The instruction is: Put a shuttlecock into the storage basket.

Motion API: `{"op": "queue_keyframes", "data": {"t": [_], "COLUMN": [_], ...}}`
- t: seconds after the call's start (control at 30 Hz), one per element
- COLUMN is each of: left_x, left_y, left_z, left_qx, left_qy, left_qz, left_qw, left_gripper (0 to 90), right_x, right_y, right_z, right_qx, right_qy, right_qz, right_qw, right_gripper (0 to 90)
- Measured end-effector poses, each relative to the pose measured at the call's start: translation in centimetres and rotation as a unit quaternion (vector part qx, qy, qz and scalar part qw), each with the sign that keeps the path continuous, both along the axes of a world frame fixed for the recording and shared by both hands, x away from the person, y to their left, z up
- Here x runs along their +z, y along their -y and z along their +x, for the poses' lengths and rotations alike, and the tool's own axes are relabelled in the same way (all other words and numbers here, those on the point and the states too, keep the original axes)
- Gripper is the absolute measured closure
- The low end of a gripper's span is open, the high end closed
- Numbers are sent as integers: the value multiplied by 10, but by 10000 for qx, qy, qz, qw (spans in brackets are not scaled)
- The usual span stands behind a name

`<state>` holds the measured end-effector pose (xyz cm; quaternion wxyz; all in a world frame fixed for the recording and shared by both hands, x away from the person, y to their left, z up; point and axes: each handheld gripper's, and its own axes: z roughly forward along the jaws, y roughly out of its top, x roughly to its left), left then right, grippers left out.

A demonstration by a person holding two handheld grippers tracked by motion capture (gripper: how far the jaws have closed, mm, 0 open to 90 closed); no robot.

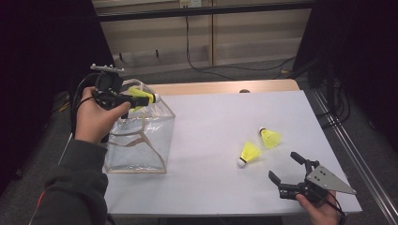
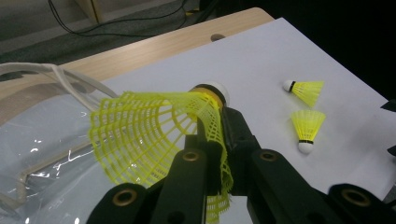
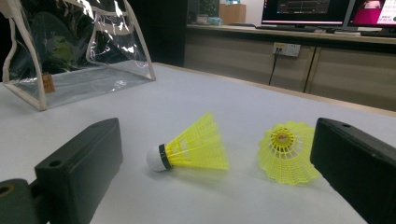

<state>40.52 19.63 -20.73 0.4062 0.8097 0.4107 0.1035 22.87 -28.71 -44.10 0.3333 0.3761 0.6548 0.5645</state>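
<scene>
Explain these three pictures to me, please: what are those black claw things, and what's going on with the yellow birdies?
A person holds a hand tool with two black jaws in each hand. One camera looks down from above; another rides on each tool. The left gripper is shut on a yellow shuttlecock, over a clear plastic bag. The right gripper is open, low near the table's edge. Two more shuttlecocks lie on the white surface, one nearer and one farther.
</scene>
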Motion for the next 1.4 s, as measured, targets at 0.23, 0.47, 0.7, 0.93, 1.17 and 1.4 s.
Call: {"op": "queue_keyframes", "data": {"t": [0.23, 0.47, 0.7, 0.93, 1.17, 1.4], "left_x": [-3, -5, -3, -5, -7, -8], "left_y": [-7, -12, -17, -22, -25, -29], "left_z": [2, 2, 2, 4, 6, 7], "left_qx": [67, 155, 226, 324, 390, 453], "left_qy": [-5, -25, -9, -16, -34, -34], "left_qz": [59, 67, 67, 56, 60, 73], "left_qw": [10000, 9999, 9997, 9995, 9992, 9989], "left_gripper": [873, 873, 873, 873, 873, 873], "right_x": [0, 0, 0, 0, 0, 0], "right_y": [0, 0, 0, 0, 0, 0], "right_z": [0, 0, 0, 0, 0, 0], "right_qx": [0, 0, 2, -1, 4, 3], "right_qy": [-5, 1, -3, -7, -5, -5], "right_qz": [3, 2, 3, 3, 2, -2], "right_qw": [10000, 10000, 10000, 10000, 10000, 10000], "right_gripper": [21, 21, 21, 21, 21, 21]}}
